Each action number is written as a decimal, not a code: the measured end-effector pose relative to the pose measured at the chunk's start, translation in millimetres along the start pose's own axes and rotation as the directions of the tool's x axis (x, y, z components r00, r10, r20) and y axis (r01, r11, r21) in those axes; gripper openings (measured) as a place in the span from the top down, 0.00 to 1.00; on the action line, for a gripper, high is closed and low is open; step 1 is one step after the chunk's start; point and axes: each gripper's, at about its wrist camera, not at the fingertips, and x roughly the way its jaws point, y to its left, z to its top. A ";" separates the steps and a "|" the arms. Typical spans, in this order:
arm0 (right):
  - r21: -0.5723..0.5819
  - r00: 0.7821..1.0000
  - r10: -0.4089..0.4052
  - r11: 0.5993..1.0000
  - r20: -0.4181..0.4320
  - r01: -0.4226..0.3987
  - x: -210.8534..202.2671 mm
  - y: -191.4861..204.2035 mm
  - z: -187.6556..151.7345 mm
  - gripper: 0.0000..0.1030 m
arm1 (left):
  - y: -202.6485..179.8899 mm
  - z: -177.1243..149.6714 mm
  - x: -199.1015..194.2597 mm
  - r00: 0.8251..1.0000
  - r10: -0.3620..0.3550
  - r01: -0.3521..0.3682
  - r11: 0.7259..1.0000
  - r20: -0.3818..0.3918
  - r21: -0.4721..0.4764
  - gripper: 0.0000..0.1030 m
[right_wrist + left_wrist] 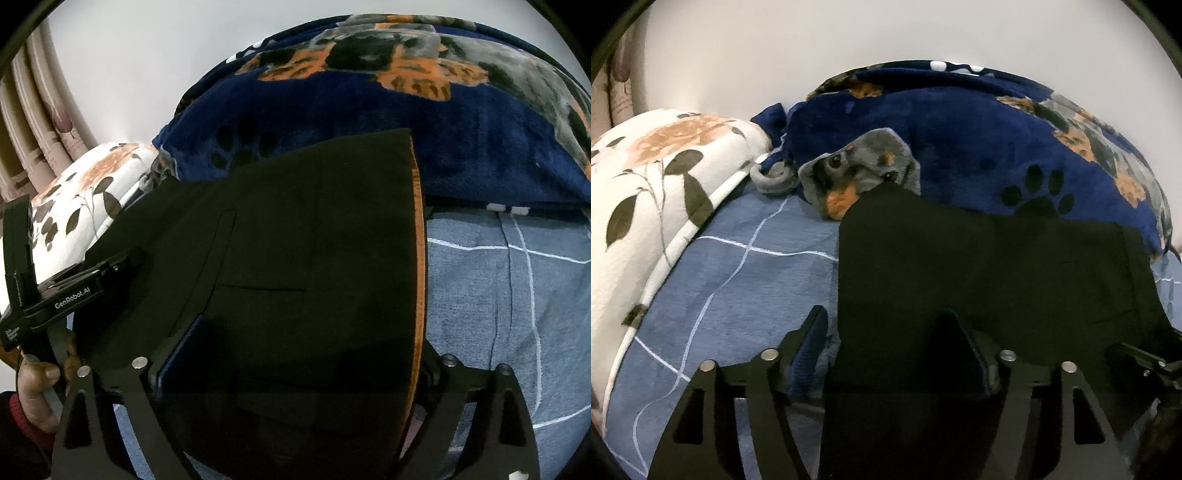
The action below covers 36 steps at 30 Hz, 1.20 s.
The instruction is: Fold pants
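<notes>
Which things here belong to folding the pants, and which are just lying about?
Belong to the job:
black pants
left hand-held gripper
right hand-held gripper
blue checked bedsheet

Just lying about:
navy dog-print blanket
white floral quilt
curtain

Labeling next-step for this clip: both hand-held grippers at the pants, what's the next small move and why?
Probably draw both back clear of the cloth. The left hand-held gripper and right hand-held gripper stand open, with no pad seen pressing the cloth. The black pants lie flat on the blue checked sheet, their orange-lined edge straight, so the fold looks placed.
</notes>
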 end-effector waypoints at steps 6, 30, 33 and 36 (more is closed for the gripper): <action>0.075 0.998 -0.041 0.996 0.041 0.038 -18.8 -11.2 -1.9 0.07 | -3.3 -2.6 -16.7 0.997 0.063 -0.064 0.998 0.044 0.027 0.22; 0.060 0.948 -0.002 0.998 0.319 -0.018 -242.7 26.9 -47.3 0.03 | -69.8 7.7 -337.3 0.838 0.071 -0.113 0.993 0.541 0.044 0.00; 0.062 0.937 -0.005 0.998 0.349 -0.017 -264.9 27.5 -53.2 0.02 | -71.4 8.0 -363.1 0.811 0.014 -0.042 0.999 0.585 0.035 0.00; 0.055 0.932 -0.006 0.998 0.363 -0.015 -278.2 31.3 -57.4 0.01 | -71.4 5.4 -383.1 0.789 -0.015 0.011 1.000 0.614 0.010 0.00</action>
